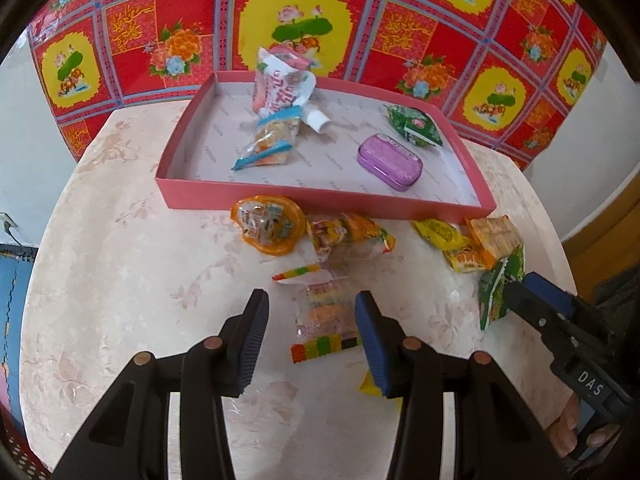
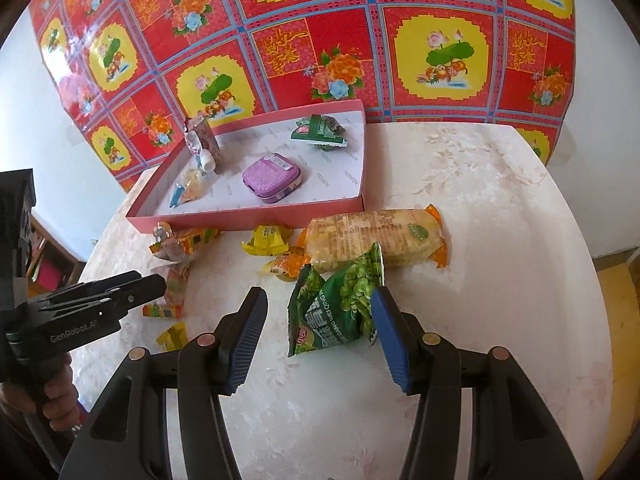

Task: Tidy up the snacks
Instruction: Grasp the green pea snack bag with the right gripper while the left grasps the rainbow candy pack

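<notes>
A pink tray (image 1: 316, 196) (image 2: 248, 216) at the table's far side holds a purple tin (image 1: 390, 162) (image 2: 272, 178), a green packet (image 1: 414, 126) (image 2: 320, 130), a clear blue-edged packet (image 1: 268, 148) and a pink-white pouch (image 1: 280, 84). My left gripper (image 1: 312, 344) is open around a clear rainbow candy packet (image 1: 324, 312) lying on the table. My right gripper (image 2: 320, 340) is open around a green pea bag (image 2: 340, 308), its right pad touching the bag. The right gripper also shows in the left wrist view (image 1: 532, 300).
Loose snacks lie before the tray: an orange round pack (image 1: 268, 226), orange-yellow packets (image 1: 348, 236), yellow packets (image 1: 452, 244) (image 2: 268, 240), a long rice cracker pack (image 2: 376, 240). The pale marble table (image 1: 120, 280) has a wall with red floral cloth (image 2: 320, 40) behind.
</notes>
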